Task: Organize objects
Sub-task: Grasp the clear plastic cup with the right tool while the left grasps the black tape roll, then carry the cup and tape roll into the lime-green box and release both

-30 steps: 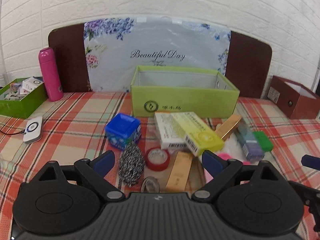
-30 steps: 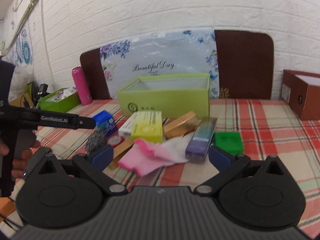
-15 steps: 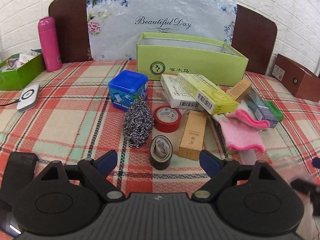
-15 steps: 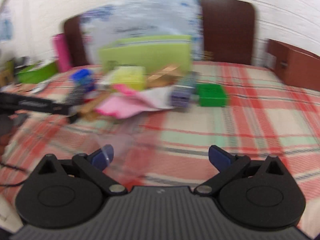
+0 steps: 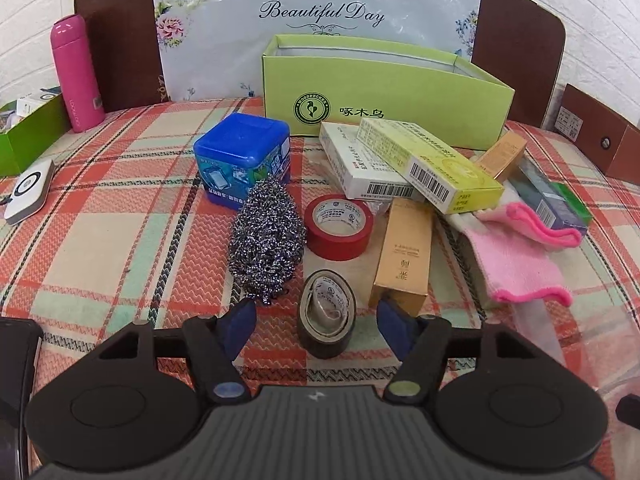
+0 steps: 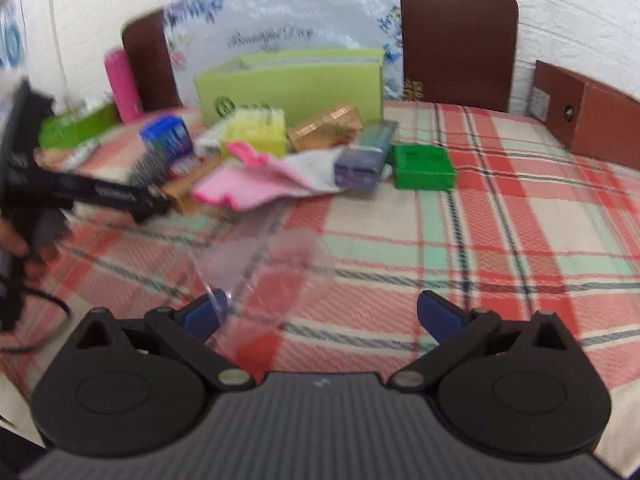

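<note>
Closing in over the last second, left gripper (image 5: pixel 316 318) now straddles the dark tape roll (image 5: pixel 326 326), jaws wide and empty; right gripper (image 6: pixel 320 314) jaws wide too, nothing grasped.

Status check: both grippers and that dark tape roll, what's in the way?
Left gripper open, astride dark tape roll, not gripping. Right gripper open, empty, over cloth. Steel scrubber and gold box crowd the roll.

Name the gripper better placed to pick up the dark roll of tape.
Left. The left gripper is open with the dark roll of tape between its fingers; the right gripper faces bare plaid cloth.
</note>
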A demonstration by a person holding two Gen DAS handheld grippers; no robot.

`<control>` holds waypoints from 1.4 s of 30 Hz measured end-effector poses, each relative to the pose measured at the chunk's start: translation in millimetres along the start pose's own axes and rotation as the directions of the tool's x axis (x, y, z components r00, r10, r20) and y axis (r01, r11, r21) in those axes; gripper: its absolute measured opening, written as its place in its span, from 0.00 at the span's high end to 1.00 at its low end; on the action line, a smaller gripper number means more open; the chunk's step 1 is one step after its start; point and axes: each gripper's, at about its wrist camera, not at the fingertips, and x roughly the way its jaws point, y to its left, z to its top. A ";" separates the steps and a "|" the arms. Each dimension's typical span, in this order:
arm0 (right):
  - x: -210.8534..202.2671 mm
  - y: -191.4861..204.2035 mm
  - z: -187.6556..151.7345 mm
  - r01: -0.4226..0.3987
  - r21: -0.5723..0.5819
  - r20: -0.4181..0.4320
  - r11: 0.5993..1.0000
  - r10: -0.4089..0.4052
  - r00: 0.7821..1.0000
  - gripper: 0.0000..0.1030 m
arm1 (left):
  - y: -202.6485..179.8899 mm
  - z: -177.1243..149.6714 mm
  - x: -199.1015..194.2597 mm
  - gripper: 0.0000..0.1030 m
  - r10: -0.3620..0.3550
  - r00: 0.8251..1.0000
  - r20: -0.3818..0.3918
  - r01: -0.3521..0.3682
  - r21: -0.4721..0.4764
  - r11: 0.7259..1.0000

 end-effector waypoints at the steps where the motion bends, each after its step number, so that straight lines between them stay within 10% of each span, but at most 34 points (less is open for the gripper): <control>1: 0.0 -1.6 -2.5 0.066 -0.007 -0.009 0.998 -0.066 0.998 0.00 | 1.2 0.1 -0.2 0.32 -0.008 1.000 0.003 0.008 -0.002 1.000; 5: -11.7 -21.8 -7.1 0.208 0.082 0.008 0.975 -0.209 0.978 0.00 | 4.0 0.5 1.3 0.33 -0.031 1.000 0.000 0.031 -0.020 0.999; 10: -40.3 -8.6 -4.8 0.066 0.050 0.074 0.997 -0.070 0.995 0.00 | 3.9 1.6 -1.5 0.56 -0.058 0.998 0.001 0.058 -0.042 0.997; 21: -32.2 16.0 -8.7 -0.067 0.095 0.035 0.993 0.064 0.997 0.00 | -1.6 1.9 1.2 0.56 -0.066 0.998 -0.007 0.065 -0.029 0.997; 26: -2.6 23.4 -4.0 0.010 0.098 0.021 0.995 -0.012 1.000 0.01 | -8.0 -3.4 -9.5 0.53 -0.101 0.995 0.002 0.101 -0.026 0.995; 35: 1.2 8.1 -7.5 0.042 0.130 0.034 0.991 -0.047 0.998 0.28 | -15.4 -0.2 2.9 0.46 -0.082 0.997 -0.008 0.082 -0.020 0.996; 38: 5.7 7.1 -6.8 0.025 0.130 0.028 0.991 -0.028 0.999 0.36 | -16.1 -2.5 1.4 0.66 -0.064 0.998 -0.003 0.064 -0.001 0.998; 42: 8.5 7.2 -7.8 0.012 0.125 0.030 0.992 -0.016 0.999 0.37 | -7.5 -2.6 -5.4 0.68 -0.104 0.995 -0.011 0.104 -0.033 0.994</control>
